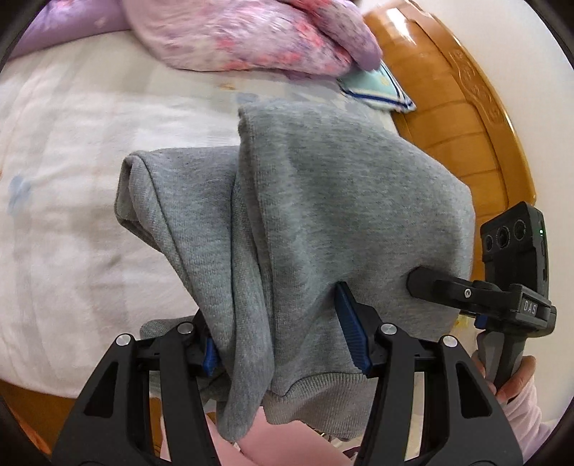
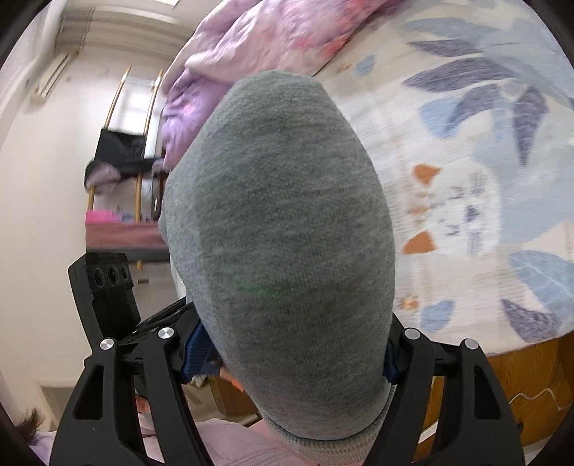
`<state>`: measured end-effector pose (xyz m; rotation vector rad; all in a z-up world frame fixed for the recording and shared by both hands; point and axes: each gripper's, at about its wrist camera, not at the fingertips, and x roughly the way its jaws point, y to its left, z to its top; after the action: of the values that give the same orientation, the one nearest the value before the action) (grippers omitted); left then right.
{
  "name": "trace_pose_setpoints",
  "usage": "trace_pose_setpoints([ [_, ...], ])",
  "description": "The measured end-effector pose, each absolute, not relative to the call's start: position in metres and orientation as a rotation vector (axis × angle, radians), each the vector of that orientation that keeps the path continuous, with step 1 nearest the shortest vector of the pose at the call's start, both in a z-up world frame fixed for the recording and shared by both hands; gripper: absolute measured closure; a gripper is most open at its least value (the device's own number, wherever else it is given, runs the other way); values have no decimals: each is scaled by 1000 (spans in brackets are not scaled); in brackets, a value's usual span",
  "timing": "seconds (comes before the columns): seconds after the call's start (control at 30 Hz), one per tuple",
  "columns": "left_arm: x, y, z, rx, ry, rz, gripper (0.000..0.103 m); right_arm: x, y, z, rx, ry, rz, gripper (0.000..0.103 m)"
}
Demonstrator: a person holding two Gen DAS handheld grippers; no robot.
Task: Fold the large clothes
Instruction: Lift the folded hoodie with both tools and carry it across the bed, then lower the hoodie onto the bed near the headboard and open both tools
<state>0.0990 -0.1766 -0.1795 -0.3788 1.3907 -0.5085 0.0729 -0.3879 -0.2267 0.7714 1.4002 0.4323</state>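
Observation:
A folded grey sweatshirt (image 1: 305, 200) hangs lifted above the bed, draped between and over both grippers. My left gripper (image 1: 283, 337) is shut on its ribbed hem, with the blue pads (image 1: 353, 329) pressing thick folds of cloth. My right gripper (image 2: 290, 355) is shut on the same sweatshirt (image 2: 280, 222), which bulges over the fingers and hides the fingertips. The right gripper also shows at the right edge of the left wrist view (image 1: 419, 283), its finger against the cloth.
A white patterned bedsheet (image 1: 71, 179) covers the bed below. A pink floral quilt (image 1: 251, 32) lies at the far end, next to a small blue-edged pillow (image 1: 376, 89). A wooden headboard (image 1: 459, 118) curves on the right. A chair with dark clothes (image 2: 118, 157) stands beside the bed.

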Motion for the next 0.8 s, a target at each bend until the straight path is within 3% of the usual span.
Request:
trace_pose_setpoints([
  [0.43,166,-375,-244,-227,1469,-434,50,137,-562,-281,792,1463,385,33],
  [0.73,230,-459,-366,-189,1586,-295,49,221,-636,-405,682,1616,408,33],
  [0.8,241,-466,-397,-105,1605,-211,47,234,-654,-443,619,1697,252,28],
])
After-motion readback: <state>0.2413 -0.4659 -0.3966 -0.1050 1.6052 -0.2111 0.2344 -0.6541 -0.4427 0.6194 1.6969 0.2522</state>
